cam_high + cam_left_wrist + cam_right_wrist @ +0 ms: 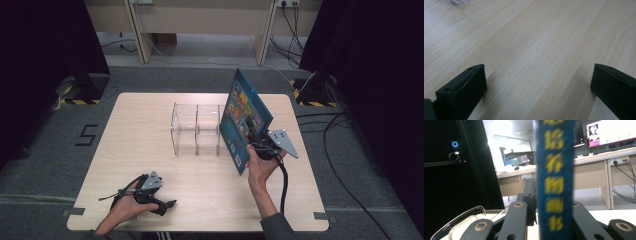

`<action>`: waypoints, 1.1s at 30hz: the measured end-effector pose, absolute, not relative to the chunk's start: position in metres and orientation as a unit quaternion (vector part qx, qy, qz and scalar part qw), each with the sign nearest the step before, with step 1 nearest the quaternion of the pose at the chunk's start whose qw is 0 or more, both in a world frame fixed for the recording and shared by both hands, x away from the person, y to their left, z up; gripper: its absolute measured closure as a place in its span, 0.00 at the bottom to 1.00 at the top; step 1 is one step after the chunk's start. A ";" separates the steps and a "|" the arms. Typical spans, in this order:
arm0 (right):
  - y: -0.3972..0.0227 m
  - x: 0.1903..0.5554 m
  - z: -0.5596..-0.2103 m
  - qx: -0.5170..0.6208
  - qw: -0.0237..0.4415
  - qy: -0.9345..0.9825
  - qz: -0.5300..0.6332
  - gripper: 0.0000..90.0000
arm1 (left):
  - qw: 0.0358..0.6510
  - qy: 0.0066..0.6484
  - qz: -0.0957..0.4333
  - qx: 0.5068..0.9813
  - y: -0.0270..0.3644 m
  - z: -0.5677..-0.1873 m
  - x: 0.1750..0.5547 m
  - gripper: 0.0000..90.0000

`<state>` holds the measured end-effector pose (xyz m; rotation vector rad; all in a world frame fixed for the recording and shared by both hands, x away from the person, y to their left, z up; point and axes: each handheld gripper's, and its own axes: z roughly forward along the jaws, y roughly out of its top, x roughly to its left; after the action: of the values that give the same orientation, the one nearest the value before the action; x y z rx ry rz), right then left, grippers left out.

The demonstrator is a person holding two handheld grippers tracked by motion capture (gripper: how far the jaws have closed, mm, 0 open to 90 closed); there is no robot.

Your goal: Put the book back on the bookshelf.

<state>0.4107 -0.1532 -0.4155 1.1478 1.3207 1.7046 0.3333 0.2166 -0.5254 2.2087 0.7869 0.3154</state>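
1. R gripper (260, 145) is pinching the thin blue hardcover picture book w/ yellow lettering (245, 117) at its lower edge near the spine; the right gripper view shows the spine (554, 182) clamped between the jaws.
2. Book is held up off the pale wooden table (150, 130), tilted, just beside the right end of the clear acrylic three-slot rack (196, 129).
3. I judge it light-ish & stiff: the cover holds flat w/o sagging. Glossy cover, so prob slippery; a one-corner grip lets it swing.
4. Best hold IMO: near the spine, low, where the boards are stiffest, so the pages can't fan.
5. Rack looks light & brittle; I'd avoid knocking its walls when slotting.
6. L gripper (167, 204) rests low over the table, jaws spread wide, nothing between.
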 end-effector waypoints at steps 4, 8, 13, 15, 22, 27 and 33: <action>-0.155 0.410 -0.414 0.442 0.340 0.511 0.654 0.85 | 0.379 0.309 0.123 0.863 0.216 -0.525 0.333 0.00; -0.158 0.409 -0.414 0.443 0.337 0.514 0.652 0.81 | 0.379 0.309 0.123 0.864 0.216 -0.525 0.333 0.00; -0.157 0.408 -0.413 0.442 0.338 0.529 0.641 0.77 | 0.378 0.308 0.124 0.864 0.216 -0.525 0.333 0.00; -0.157 0.408 -0.413 0.442 0.337 0.531 0.640 0.75 | 0.378 0.308 0.124 0.864 0.216 -0.525 0.333 0.00; -0.165 0.403 -0.413 0.443 0.324 0.539 0.639 0.68 | 0.378 0.308 0.124 0.864 0.216 -0.525 0.333 0.00; -0.168 0.402 -0.416 0.450 0.307 0.537 0.645 0.63 | 0.378 0.308 0.124 0.864 0.216 -0.525 0.333 0.00; -0.168 0.399 -0.420 0.447 0.303 0.547 0.639 0.59 | 0.379 0.307 0.123 0.864 0.216 -0.525 0.333 0.00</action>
<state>0.3987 -0.1683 -0.4202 1.1859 1.4504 1.6940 0.3332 0.2164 -0.5254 2.2088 0.7839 0.3139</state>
